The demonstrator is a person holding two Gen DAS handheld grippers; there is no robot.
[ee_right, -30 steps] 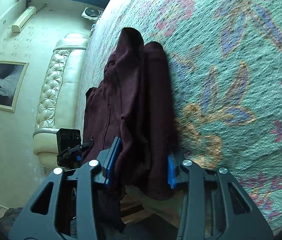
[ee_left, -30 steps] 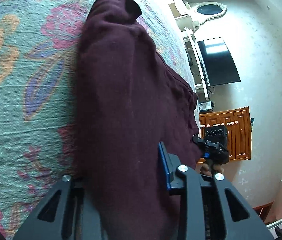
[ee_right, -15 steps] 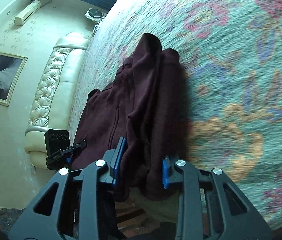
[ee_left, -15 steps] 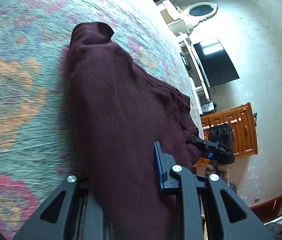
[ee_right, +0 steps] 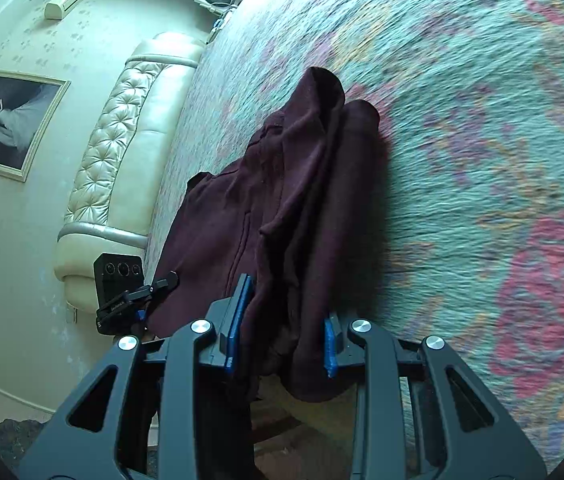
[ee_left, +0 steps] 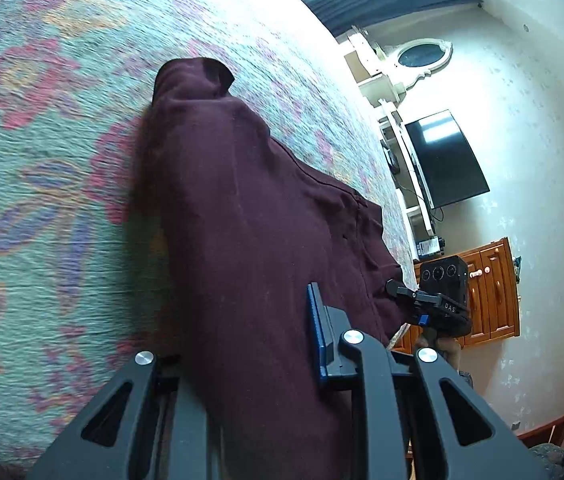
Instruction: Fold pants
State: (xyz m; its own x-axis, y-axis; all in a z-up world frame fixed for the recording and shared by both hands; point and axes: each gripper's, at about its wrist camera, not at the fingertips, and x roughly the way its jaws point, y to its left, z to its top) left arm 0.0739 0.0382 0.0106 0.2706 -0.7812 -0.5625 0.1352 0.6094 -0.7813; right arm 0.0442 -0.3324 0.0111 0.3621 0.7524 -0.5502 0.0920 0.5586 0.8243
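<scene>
Dark maroon pants [ee_left: 250, 216] hang stretched between my two grippers over a flowered bedspread [ee_left: 42, 184]. My left gripper [ee_left: 250, 344] is shut on one end of the pants; the cloth covers its left finger. My right gripper [ee_right: 282, 332] is shut on the bunched other end of the pants [ee_right: 302, 208], cloth filling the gap between its blue pads [ee_right: 236, 320]. The far fold of the pants touches the bedspread [ee_right: 482, 140]. Each gripper shows in the other's view: the right one [ee_left: 438, 296], the left one [ee_right: 122, 292].
A cream tufted headboard [ee_right: 118, 152] and a framed picture [ee_right: 6, 120] are left in the right wrist view. A wall TV [ee_left: 442, 160], white shelves [ee_left: 386, 92] and a wooden cabinet [ee_left: 490, 288] stand beyond the bed's edge in the left wrist view.
Both grippers have carried the pants across the bedspread; the pattern beneath has shifted and blurs. The far fold sits farther from the cameras. Both grips are unchanged.
</scene>
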